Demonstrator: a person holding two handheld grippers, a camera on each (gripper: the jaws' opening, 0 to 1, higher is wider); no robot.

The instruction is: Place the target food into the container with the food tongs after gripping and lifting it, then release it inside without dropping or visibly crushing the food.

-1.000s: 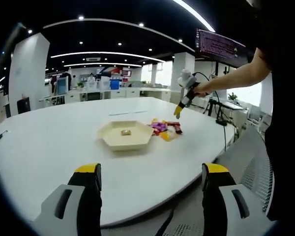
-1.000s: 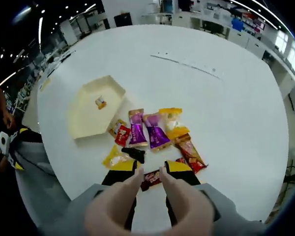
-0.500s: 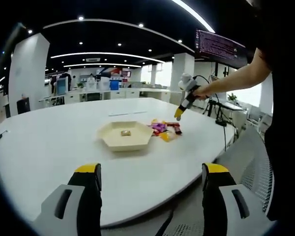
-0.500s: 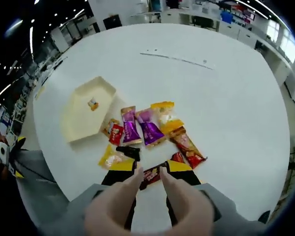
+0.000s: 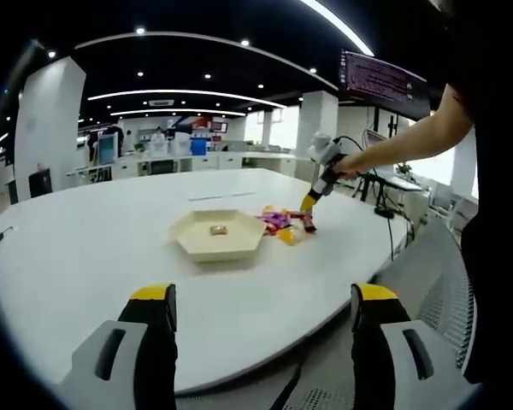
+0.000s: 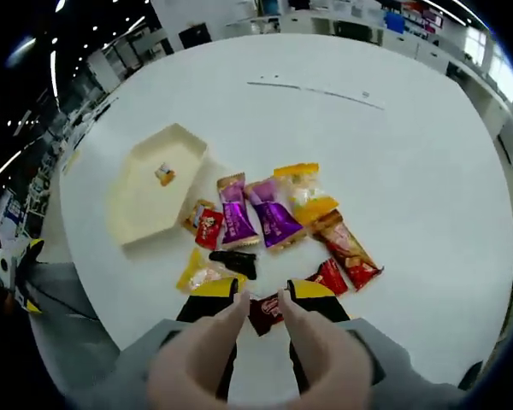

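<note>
Right gripper [image 6: 261, 295] hangs over my dark red candy [image 6: 266, 309], jaws apart around it; left gripper [image 5: 262, 307] gapes wide, far from tray [image 5: 217, 237].

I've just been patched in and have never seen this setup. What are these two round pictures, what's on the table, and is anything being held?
No robot here: a person holds a two-jaw tool in each hand, and a fisheye camera rides on each tool.

In the left gripper view, the left tongs hang open, off the near edge of the white table. The person's arm reaches in from the right with the right tongs over the snacks.

The right gripper view looks down along the right tongs. Their yellow tips sit on either side of a dark red wrapped candy, which lies on the table; whether they have closed on it I cannot tell.

A cream hexagonal tray holds one small candy. Beside it lie scattered wrapped snacks, including two purple packets.
</note>
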